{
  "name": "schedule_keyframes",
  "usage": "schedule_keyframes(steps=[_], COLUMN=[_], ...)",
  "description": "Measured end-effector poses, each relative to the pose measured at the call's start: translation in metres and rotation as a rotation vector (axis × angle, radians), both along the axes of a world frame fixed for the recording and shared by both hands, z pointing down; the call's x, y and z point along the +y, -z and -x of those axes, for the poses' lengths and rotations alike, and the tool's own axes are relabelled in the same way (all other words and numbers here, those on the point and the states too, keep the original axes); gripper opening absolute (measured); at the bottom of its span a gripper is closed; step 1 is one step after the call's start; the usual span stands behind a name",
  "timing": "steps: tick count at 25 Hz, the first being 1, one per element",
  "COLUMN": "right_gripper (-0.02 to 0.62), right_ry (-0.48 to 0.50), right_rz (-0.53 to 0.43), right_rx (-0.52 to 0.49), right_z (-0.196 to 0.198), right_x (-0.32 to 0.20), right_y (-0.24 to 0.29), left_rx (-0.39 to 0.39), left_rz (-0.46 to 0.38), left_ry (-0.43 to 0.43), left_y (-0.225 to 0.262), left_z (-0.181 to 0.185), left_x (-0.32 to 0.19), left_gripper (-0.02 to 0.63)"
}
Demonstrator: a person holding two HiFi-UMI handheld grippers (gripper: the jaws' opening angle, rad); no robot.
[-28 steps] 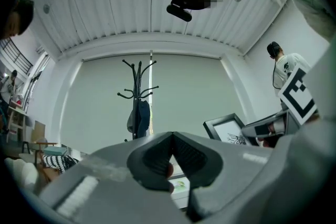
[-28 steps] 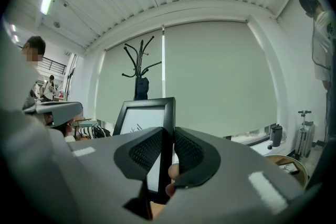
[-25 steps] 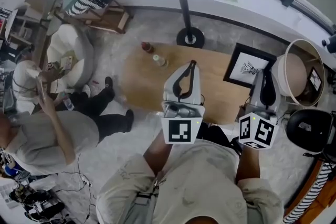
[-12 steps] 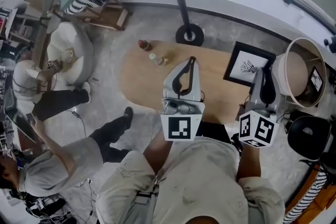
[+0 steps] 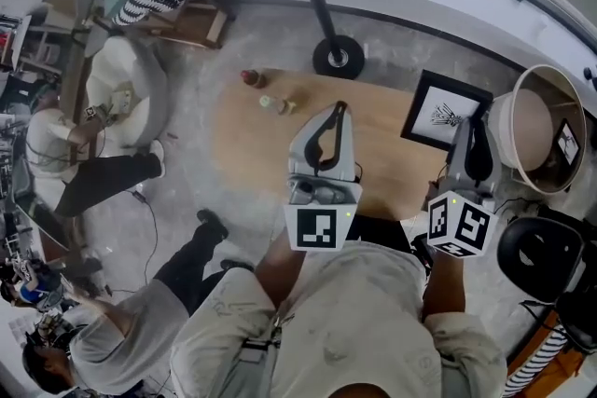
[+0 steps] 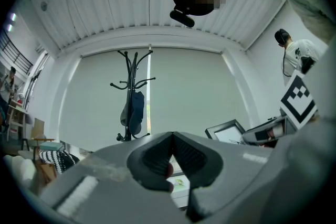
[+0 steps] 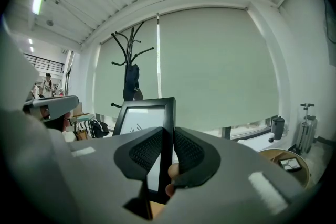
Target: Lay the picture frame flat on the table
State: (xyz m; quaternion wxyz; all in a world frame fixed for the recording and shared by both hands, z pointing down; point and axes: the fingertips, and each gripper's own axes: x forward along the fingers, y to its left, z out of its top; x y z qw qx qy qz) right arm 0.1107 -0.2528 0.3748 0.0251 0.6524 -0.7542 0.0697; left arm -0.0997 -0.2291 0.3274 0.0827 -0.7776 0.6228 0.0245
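Two grippers and one task item, entered as found.

1. The picture frame [image 7: 137, 126] has a black moulding and a pale print. It stands upright at the right end of the counter [image 5: 373, 154], toward the far edge, and is not yet laid flat.

2. The right gripper [image 7: 168, 132] has its fingers [image 7: 148, 155] closed on the frame's right-hand rail, one pad on each face. Judged purpose: a hold on the side rail governs the tilt, so the frame can be lowered rather than dropped.

3. The left gripper [image 6: 171, 137] has its fingers [image 6: 191, 157] closed tip to tip on nothing. It is raised over the middle of the counter, well apart from the frame. Judged purpose: kept out of the way, or in reserve to steady the frame.

4. Small bottles [image 5: 269, 102] stand near the far left edge, well apart from the frame and with no part in the task.

Not determined:
- The frame's bottom edge is hidden behind the right gripper's body in both views. It probably rests on the wood, but contact cannot be confirmed.
- Any rear prop is out of sight.
- The print's subject is too small to read.
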Motion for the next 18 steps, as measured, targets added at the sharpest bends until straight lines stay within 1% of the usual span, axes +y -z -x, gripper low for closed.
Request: schedule_keyframes(steps=[6, 9, 13, 18], right_gripper=[0.072, 0.072, 0.072, 0.072], right_ry=[0.013, 0.027, 0.052, 0.068], right_rz=[0.057, 0.097, 0.165, 0.234], right_rx=[-0.001, -0.005, -0.038, -0.027], right_z=[-0.002, 0.0, 0.005, 0.01], right_x=[-0.014, -0.026, -0.043, -0.064], right_y=[-0.034, -0.05, -0.07, -0.111], left_rx=[-0.018, -0.025, -0.025, -0.032], left_rz=[0.021, 0.047, 0.079, 0.123], left_ry=[-0.002, 0.003, 0.016, 0.04], left_y=[-0.02, -0.028, -0.035, -0.055], left_z=[-0.006, -0.008, -0.006, -0.001], left_x=[-0.005, -0.012, -0.024, -0.038], left_gripper=[0.005, 0.005, 0.005, 0.005])
